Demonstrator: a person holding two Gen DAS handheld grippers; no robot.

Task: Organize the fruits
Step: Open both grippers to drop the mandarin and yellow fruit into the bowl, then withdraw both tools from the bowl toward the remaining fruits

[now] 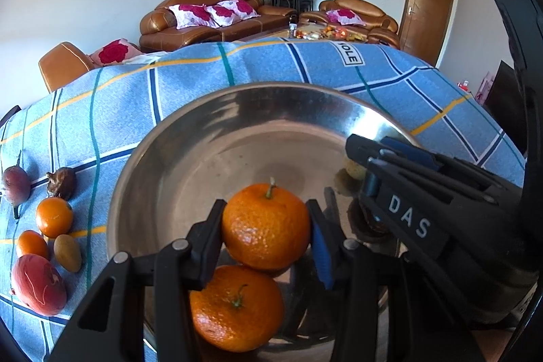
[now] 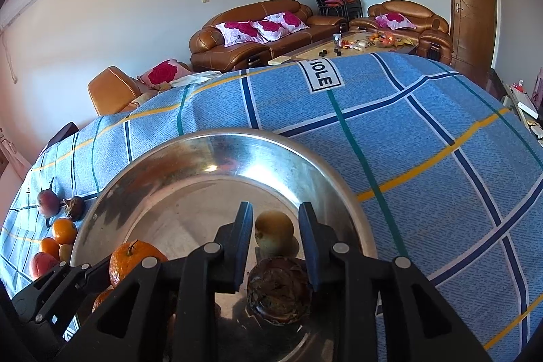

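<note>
Over steel bowl on blue plaid cloth: left gripper straddling upper mandarin, pads right at its sides, contact not clear, so can't tell if pinching or just released. Second mandarin directly below, touching first, both inside bowl. Right gripper jaws spread, nothing pinched; yellowish round fruit and dark wrinkled fruit between and below fingers, resting in bowl. Left of bowl on cloth: red mango, small yellow mango, two more mandarins, shrivelled brown fruit, purple fruit.
</note>
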